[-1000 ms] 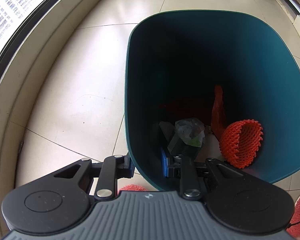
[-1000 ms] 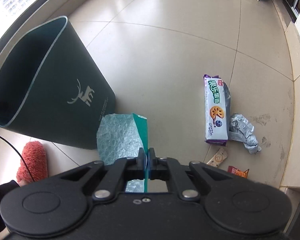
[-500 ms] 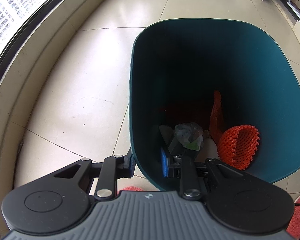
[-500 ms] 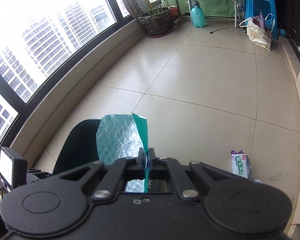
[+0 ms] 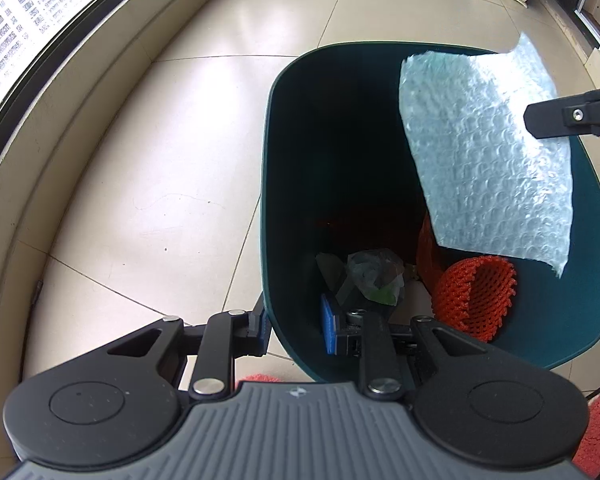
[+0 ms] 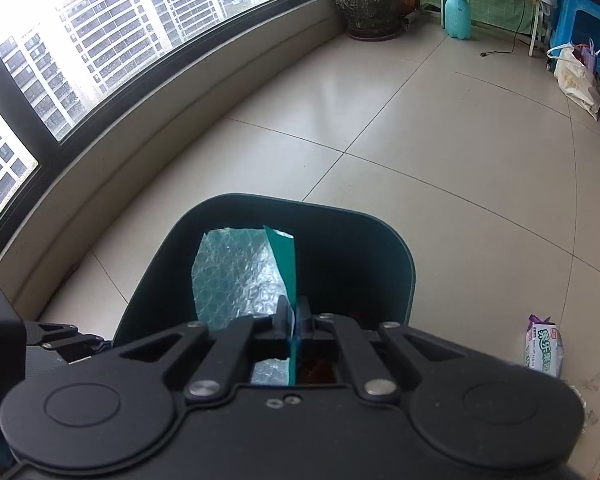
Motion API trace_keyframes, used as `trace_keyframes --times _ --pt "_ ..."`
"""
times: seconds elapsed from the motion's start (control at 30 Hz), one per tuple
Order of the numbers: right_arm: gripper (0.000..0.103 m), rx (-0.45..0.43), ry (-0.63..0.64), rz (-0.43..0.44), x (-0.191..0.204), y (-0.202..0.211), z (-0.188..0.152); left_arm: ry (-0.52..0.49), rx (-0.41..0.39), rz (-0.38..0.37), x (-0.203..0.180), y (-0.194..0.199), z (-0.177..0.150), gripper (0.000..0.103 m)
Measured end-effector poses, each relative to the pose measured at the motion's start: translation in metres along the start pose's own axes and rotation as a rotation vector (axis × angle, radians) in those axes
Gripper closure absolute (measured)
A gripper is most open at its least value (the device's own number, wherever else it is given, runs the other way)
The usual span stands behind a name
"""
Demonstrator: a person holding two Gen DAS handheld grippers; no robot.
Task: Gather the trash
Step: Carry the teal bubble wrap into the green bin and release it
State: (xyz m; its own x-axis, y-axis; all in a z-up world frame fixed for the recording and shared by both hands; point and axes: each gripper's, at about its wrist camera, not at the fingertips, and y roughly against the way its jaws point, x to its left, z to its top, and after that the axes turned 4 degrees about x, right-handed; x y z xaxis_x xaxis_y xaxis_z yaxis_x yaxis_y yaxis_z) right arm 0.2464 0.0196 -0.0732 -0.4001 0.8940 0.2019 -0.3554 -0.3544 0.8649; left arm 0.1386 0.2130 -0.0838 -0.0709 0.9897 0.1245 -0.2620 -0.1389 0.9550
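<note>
Two grippers in use, both working at the dark green bin (image 5: 572,332).

Left wrist view: left gripper (image 5: 296,330) has its jaws pinching the bin's near wall, one blue pad outside the rim, the other inside. Bin stands on pale floor tiles (image 5: 148,184), mouth tipped toward the camera. Inside the bin, at the bottom: an orange foam net (image 5: 476,300), a crumpled clear plastic bag (image 5: 374,272), some pale scraps beside it, too dim to identify. Above the bin's right half hangs a sheet of bubble wrap (image 5: 484,152), held at its upper right edge by the black fingers of the right gripper (image 5: 534,122), which enters from the right of the bin. Sheet's lower corner hangs within the bin's mouth, above the foam net. Red fuzzy slipper (image 5: 598,432) at the lower right, outside the bin.

Right wrist view: right gripper (image 6: 294,320) jaws pressed together on the bubble wrap (image 6: 232,276), which has a green edge and stands over the bin (image 6: 392,264) opening. Right of the bin, on the floor, a purple-and-white snack packet (image 6: 542,346). Well beyond the bin: a potted plant (image 6: 370,8) and a teal spray bottle (image 6: 458,14) under the window (image 6: 100,40).
</note>
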Motion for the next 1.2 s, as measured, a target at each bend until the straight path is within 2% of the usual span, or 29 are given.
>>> trace_keyframes --times 0.2,0.4,0.53,0.7,0.93,1.2 --pt "0.102 0.093 0.016 -0.054 0.009 -0.054 0.003 0.0 0.0 0.002 0.0 -0.001 -0.001 0.079" --pt "0.102 0.162 0.036 -0.093 0.015 -0.088 0.0 -0.002 0.0 0.005 -0.001 0.0 -0.001 0.079" --pt "0.093 0.191 0.027 -0.111 0.012 -0.099 0.004 -0.003 0.0 0.007 -0.003 0.0 -0.001 0.079" --pt "0.086 0.199 0.027 -0.112 0.004 -0.099 0.005 -0.002 0.001 0.007 -0.003 0.0 -0.001 0.079" --pt "0.072 0.192 0.066 -0.053 0.004 -0.083 0.001 -0.001 0.003 0.01 -0.003 -0.001 0.0 0.079" --pt "0.063 0.134 0.087 0.024 -0.009 -0.031 -0.002 -0.002 0.005 0.015 -0.003 -0.001 0.001 0.079"
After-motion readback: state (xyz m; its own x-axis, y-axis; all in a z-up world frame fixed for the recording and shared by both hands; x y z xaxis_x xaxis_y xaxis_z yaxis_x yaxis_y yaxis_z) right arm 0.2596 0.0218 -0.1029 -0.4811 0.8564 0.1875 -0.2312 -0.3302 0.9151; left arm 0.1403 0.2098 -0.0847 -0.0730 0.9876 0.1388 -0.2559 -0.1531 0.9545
